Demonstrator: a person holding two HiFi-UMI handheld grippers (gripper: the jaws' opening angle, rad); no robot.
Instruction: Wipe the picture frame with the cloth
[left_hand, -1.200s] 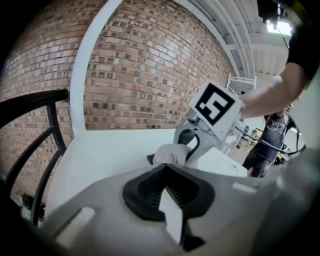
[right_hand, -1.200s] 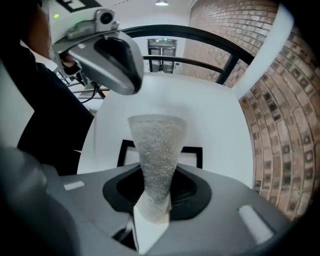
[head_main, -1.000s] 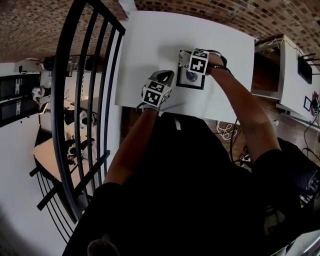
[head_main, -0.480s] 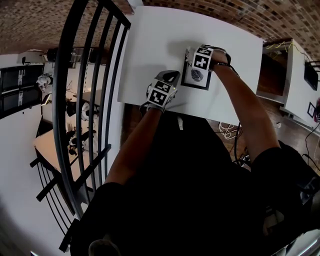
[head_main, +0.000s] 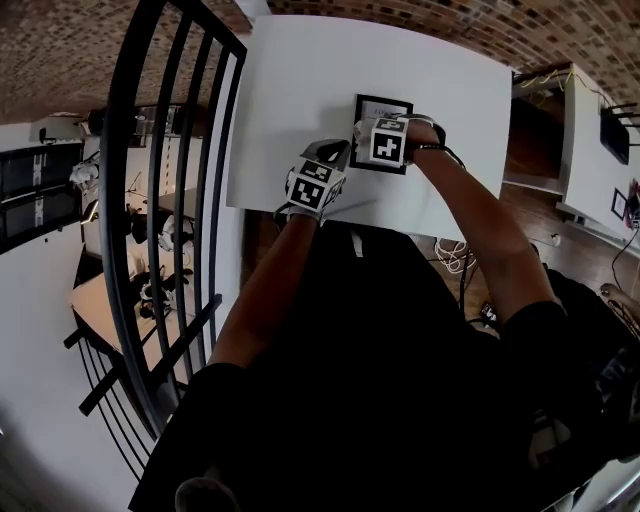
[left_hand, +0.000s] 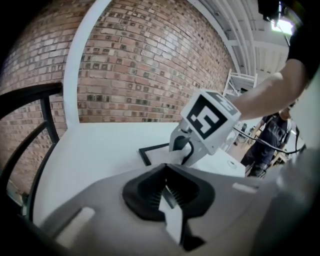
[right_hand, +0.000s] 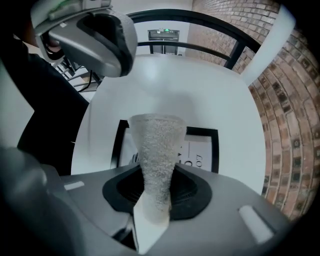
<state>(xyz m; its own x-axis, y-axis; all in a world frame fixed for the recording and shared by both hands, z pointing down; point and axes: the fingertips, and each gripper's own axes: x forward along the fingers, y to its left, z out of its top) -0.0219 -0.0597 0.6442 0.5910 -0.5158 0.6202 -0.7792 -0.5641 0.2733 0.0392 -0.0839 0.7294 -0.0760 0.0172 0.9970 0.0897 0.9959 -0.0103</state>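
Right tool: my right gripper (right_hand: 155, 186) is clamped on the cloth, with the jaws pinching its bunched end. It's at low centre of the right gripper view.
Cloth: grey nubbly fabric cloth (right_hand: 157, 145), folded to a narrow strip and reaching fwd over the frame. It prob. touches the front, but I can't be sure.
Frame: black-rimmed rectangular picture frame (head_main: 384, 110) w/ a white print inside. It lies flat in the upper centre of the head view, partly under my right gripper.
Table: plain white tabletop (head_main: 300, 90), smooth by the look of it.
Left tool: my left gripper (left_hand: 167, 192) has its jaws together w/ nothing between them. It sits near the table's near edge, just left of the frame in the head view. The frame corner is ahead of the tips and looks apart from them.
Frame handling: I'd judge it light, stiff and likely glazed, so fragile. It's apt to skate on the smooth top under a wipe. Best hold is the rim or a corner, pinned from the side, not the front.
Cloth handling: soft, limp, v. light. Holding it by the gathered end as now suits it, w/ the free end doing the wiping.
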